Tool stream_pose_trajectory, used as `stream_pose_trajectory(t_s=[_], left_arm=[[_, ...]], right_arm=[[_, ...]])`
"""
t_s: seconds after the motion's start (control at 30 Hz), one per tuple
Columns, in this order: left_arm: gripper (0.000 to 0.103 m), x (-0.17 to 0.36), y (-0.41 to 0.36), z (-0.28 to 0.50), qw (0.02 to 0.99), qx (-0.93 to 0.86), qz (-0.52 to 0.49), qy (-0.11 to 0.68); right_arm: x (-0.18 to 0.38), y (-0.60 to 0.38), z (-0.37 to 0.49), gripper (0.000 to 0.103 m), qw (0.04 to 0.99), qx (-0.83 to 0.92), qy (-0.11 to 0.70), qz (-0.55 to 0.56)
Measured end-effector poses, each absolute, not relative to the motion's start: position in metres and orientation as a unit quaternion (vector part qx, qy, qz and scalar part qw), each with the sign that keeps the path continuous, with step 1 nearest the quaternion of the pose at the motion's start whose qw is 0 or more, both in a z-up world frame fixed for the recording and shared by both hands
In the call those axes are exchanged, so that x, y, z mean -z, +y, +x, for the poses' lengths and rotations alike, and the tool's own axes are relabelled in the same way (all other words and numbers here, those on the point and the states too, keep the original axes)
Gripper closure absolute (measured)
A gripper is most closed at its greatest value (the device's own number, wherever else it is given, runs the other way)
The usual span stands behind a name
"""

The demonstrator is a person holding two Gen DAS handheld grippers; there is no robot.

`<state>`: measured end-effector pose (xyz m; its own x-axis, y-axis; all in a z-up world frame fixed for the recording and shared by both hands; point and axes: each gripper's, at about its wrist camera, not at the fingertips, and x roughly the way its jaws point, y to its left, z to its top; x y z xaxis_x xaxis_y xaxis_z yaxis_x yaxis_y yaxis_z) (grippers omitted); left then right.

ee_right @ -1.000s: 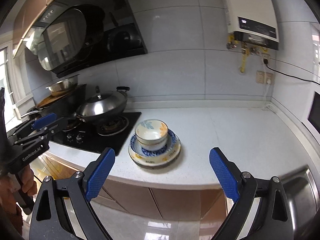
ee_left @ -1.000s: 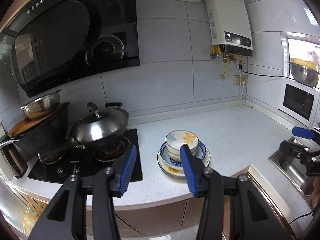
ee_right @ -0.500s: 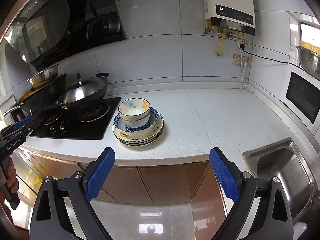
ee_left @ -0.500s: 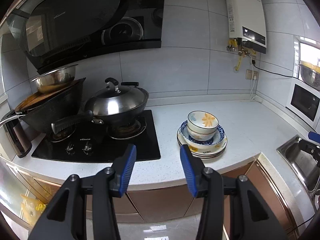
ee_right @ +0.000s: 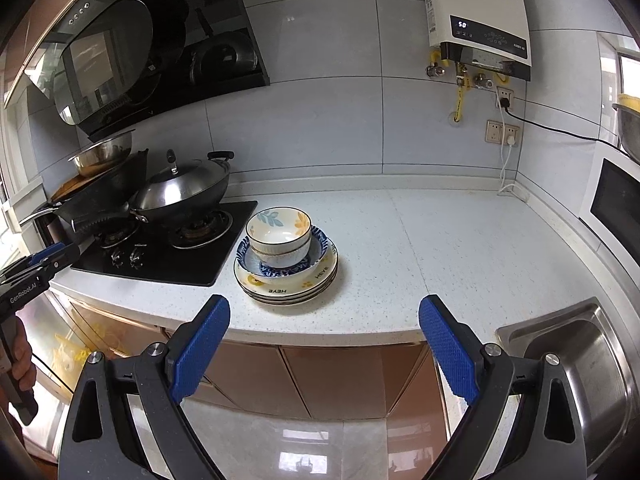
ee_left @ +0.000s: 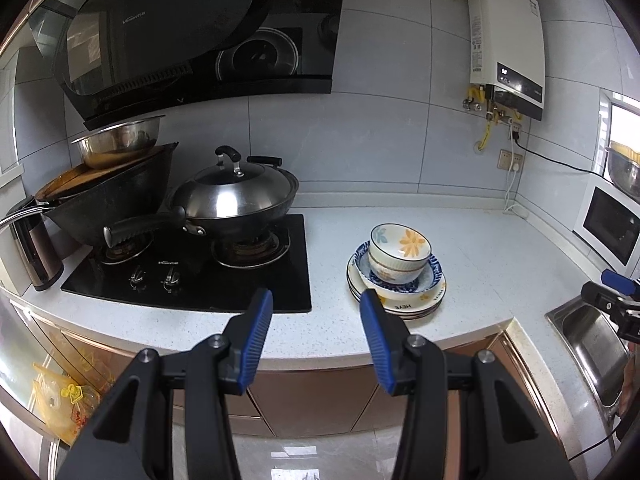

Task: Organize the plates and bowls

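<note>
Crockery stack: two white floral ceramic bowls (ee_right: 279,235) nested in a blue-patterned dish on cream plates (ee_right: 286,280), standing on the white speckled tabletop (ee_right: 440,248) just beside the black gas hob (ee_right: 168,252).
Left tool (ee_left: 316,330): released, jaws partly apart, nothing between them.
Right tool (ee_right: 324,344): released, jaws wide, short of the stack.
Advice: lift the top bowl by its rim, squarely, steadying the plates.
Change: stack had appeared smaller and more rightward in the left view; jaw gaps unchanged.

Glossy glazed bowls (ee_right: 279,236), speckled countertop (ee_right: 440,248)
</note>
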<state>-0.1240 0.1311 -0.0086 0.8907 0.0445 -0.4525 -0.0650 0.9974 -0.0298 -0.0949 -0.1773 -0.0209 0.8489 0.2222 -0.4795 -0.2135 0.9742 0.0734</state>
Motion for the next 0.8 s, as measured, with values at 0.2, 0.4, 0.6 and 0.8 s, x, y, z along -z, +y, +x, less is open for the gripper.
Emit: stream_pose_trajectory(t_s=[0.2,0.4,0.6,0.8], left_arm=[[0.059,0.010,0.126,-0.129,0.970,-0.035,-0.040,0.238],[0.059,0.012,0.124,-0.136,0.969,-0.042,-0.044,0.238],[0.059,0.012,0.123,-0.140,0.969,-0.043,-0.039,0.242],[0.059,0.014,0.121,-0.142,0.967,-0.041,-0.038,0.248]], right_arm=[[0.022,-0.182,-0.095,0.010,0.960,-0.123,0.250,0.004],[0.021,-0.179,-0.100,0.010,0.960,-0.128,0.250,-0.009],[0.022,-0.177,-0.104,0.010,0.959,-0.132,0.251,-0.014],[0.022,-0.179,-0.108,0.010,0.960,-0.127,0.251,-0.015]])
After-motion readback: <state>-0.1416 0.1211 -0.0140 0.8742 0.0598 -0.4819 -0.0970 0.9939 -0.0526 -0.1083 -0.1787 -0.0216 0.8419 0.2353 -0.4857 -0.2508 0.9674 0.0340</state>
